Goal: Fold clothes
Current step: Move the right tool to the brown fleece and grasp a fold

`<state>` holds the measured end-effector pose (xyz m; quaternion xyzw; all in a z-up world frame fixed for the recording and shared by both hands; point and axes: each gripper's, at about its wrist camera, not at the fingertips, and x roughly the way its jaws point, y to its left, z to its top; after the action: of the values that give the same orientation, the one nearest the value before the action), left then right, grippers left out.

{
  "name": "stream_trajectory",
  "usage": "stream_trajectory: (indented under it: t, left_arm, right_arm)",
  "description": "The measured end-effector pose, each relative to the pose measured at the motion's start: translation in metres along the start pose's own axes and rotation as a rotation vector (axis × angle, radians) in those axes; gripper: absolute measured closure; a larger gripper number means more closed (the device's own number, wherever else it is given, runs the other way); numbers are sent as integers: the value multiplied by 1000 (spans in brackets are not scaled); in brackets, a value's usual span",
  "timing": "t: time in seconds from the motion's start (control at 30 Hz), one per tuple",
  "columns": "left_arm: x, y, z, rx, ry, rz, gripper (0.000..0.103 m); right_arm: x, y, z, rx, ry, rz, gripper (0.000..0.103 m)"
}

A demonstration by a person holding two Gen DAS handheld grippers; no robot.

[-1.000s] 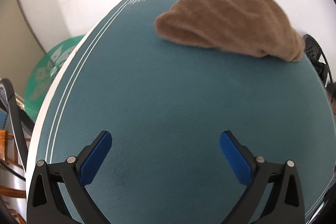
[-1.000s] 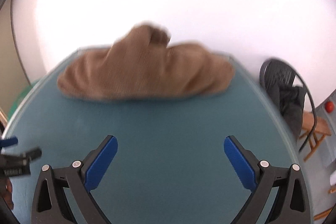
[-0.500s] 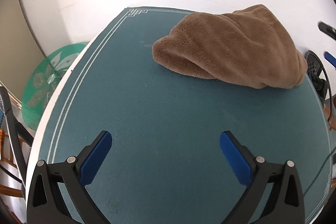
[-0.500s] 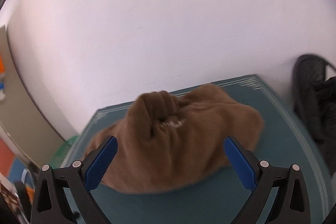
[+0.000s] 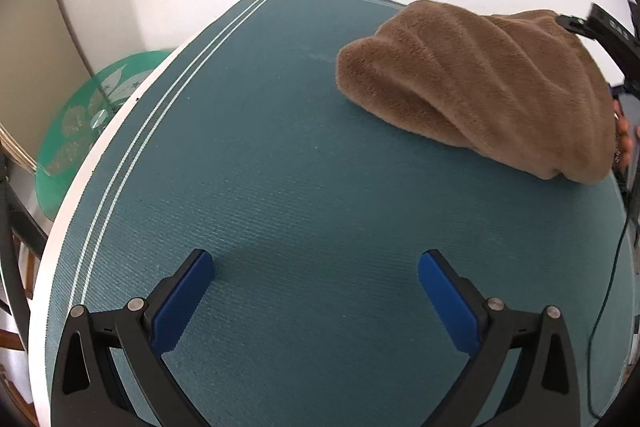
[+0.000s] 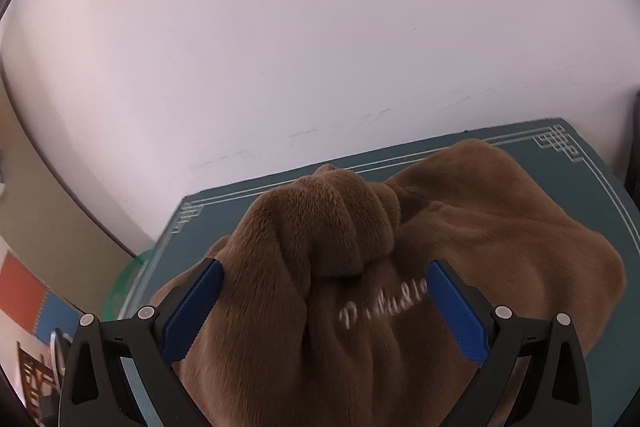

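The brown fleece garment lies heaped and unfolded at the far right of the teal mat, at about two o'clock in the left wrist view. Over the last second the right gripper has swung from the bare mat to hang right over the heap, jaws spread wide, with a bunched ridge and white lettering between them. It holds nothing yet; a first grasp looks near. The left gripper hovers over bare mat, jaws wide and empty, well apart from the garment. A green fan sits off the mat's edge at nine o'clock.
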<state>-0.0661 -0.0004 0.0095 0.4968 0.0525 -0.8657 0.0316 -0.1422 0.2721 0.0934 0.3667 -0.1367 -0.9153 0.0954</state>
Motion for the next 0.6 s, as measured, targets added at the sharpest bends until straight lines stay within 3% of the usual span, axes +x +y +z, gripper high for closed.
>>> stream_trajectory:
  t: [0.17, 0.3, 0.43, 0.6]
  left_arm:
    - [5, -3, -6, 44, -29, 55, 0]
    - [5, 1, -11, 55, -66, 56, 0]
    - [4, 3, -16, 59, -71, 54, 0]
    - [5, 7, -15, 60, -76, 47, 0]
  right_arm:
    - [27, 13, 5, -64, 39, -49, 5]
    - [42, 26, -2, -157, 63, -124, 21]
    - [43, 36, -10, -223, 46, -175, 31]
    - [39, 46, -19, -290, 12, -226, 54]
